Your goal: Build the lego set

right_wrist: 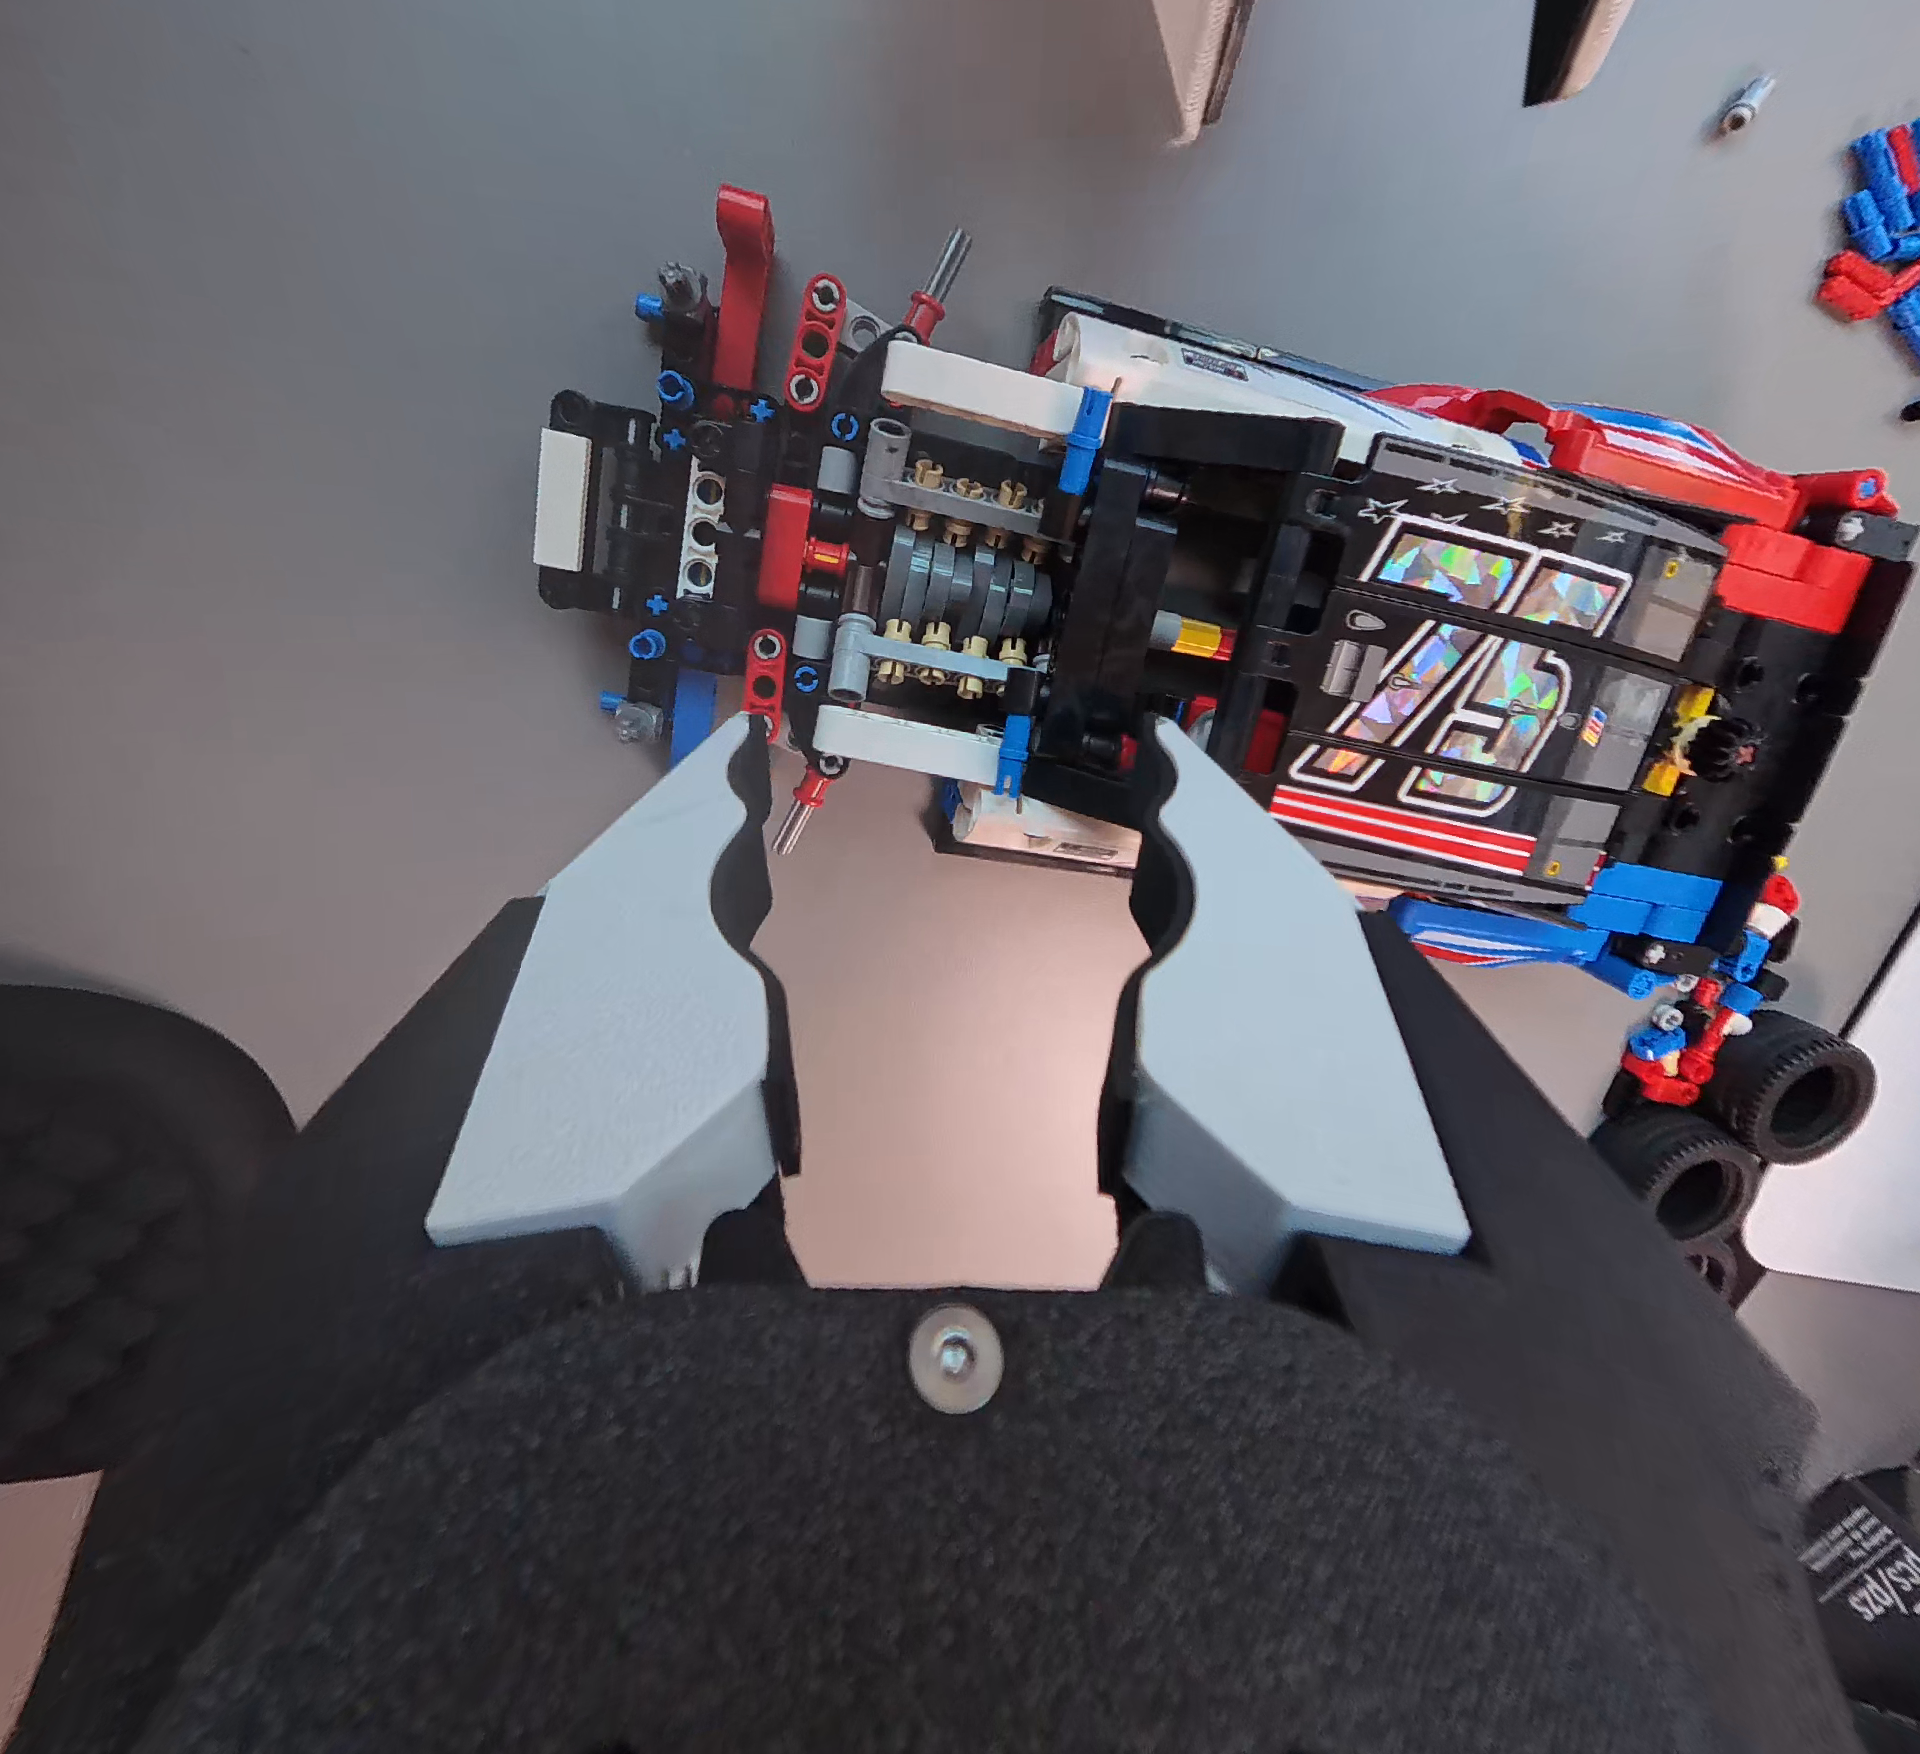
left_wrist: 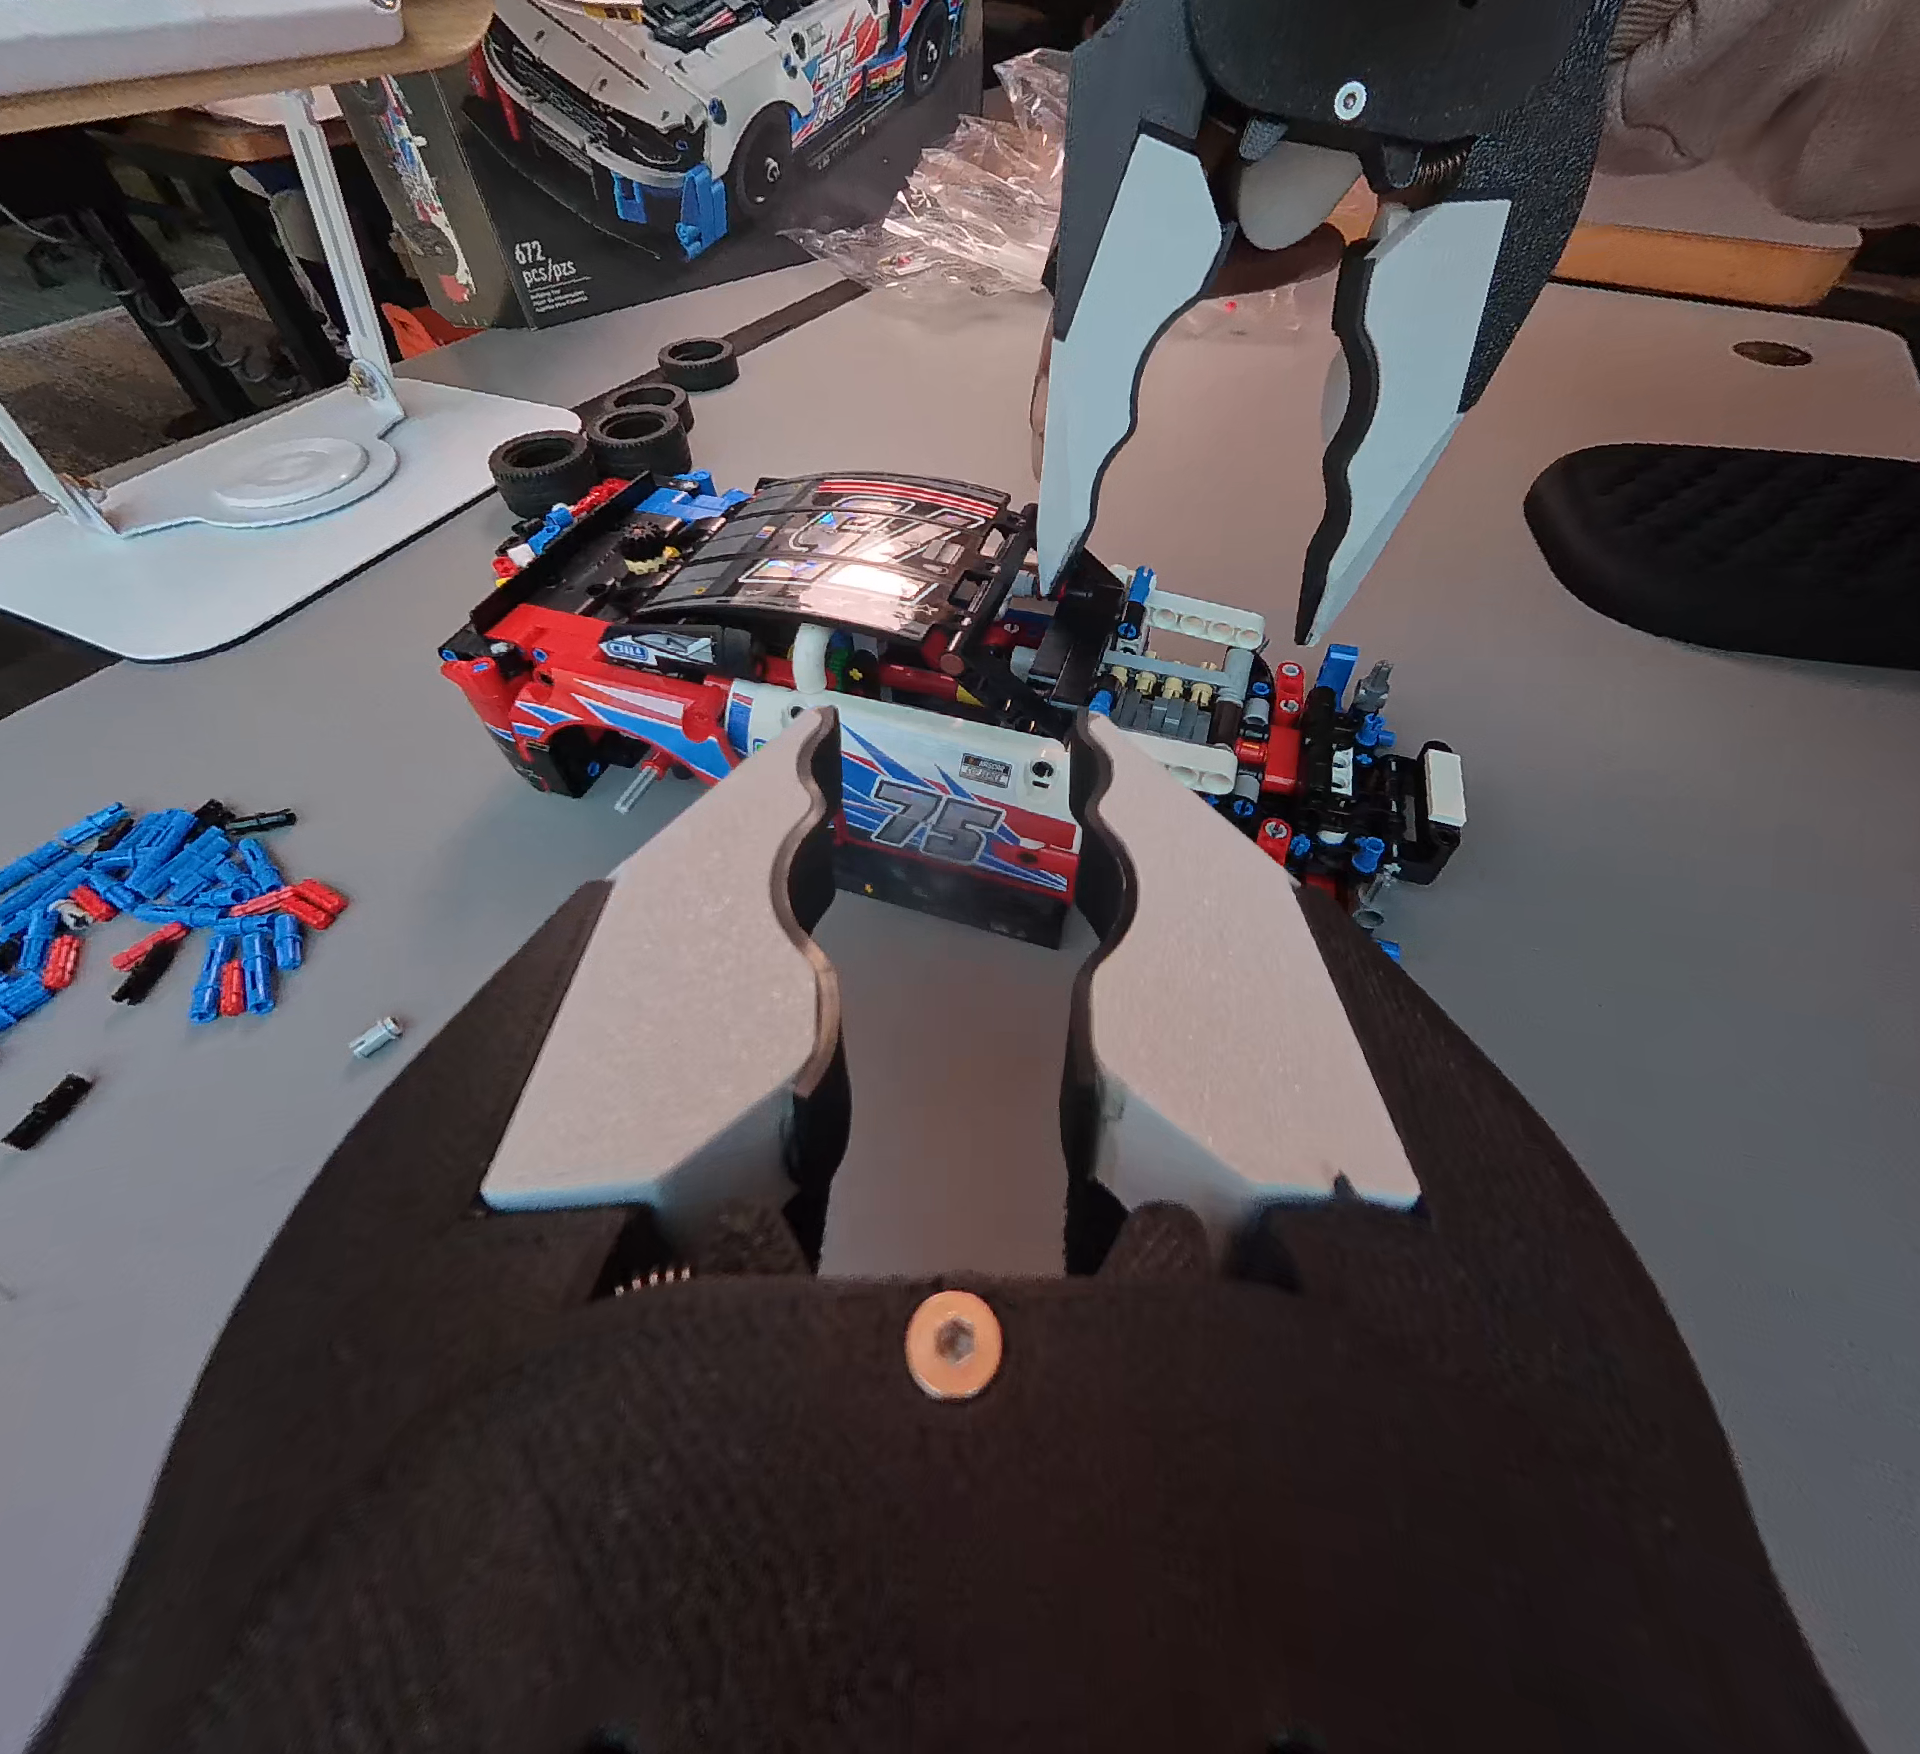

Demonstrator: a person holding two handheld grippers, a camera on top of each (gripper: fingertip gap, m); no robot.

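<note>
You are working at a grey worktop that is catching a warm glare. A white stand is sitting at your left, a black mesh cushion is lying right, and dim shelving is showing behind.

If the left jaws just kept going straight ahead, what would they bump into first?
Probably the lego car: the left gripper, jaws open, points at its white side door panel with the number on it. Depth is hard to judge, but nothing else shows between them.
</note>
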